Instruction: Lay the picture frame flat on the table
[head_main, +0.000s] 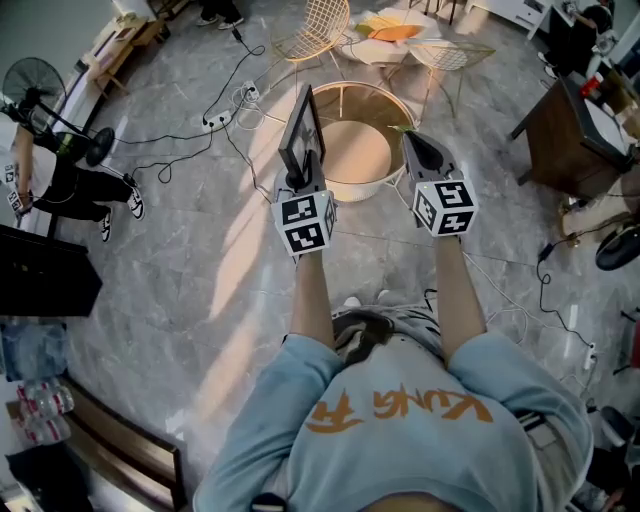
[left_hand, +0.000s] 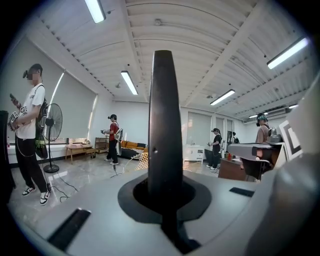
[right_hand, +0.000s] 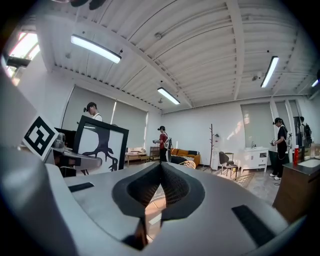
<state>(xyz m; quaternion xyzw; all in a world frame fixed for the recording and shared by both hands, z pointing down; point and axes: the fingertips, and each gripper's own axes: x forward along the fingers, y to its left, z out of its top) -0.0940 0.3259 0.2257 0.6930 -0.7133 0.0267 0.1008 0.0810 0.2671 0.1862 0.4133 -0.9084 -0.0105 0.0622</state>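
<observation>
The left gripper (head_main: 301, 176) clamps the thin black rectangular picture frame (head_main: 300, 132) upright; the right gripper (head_main: 413, 142) is closed, empty

Bright, even light from ceiling strip lights (right_hand: 95, 48), fisheye bending, dark corners

Right gripper (right_hand: 161, 167): jaws are being held together at the tips, with nothing being gripped between them. At left, a black picture frame (right_hand: 101, 146) with a tree print is being held upright, its lower left part being covered by the left gripper (right_hand: 80, 161). Beyond, a person in red (right_hand: 162, 142) is being seen standing beside an orange sofa (right_hand: 186, 153).
</observation>
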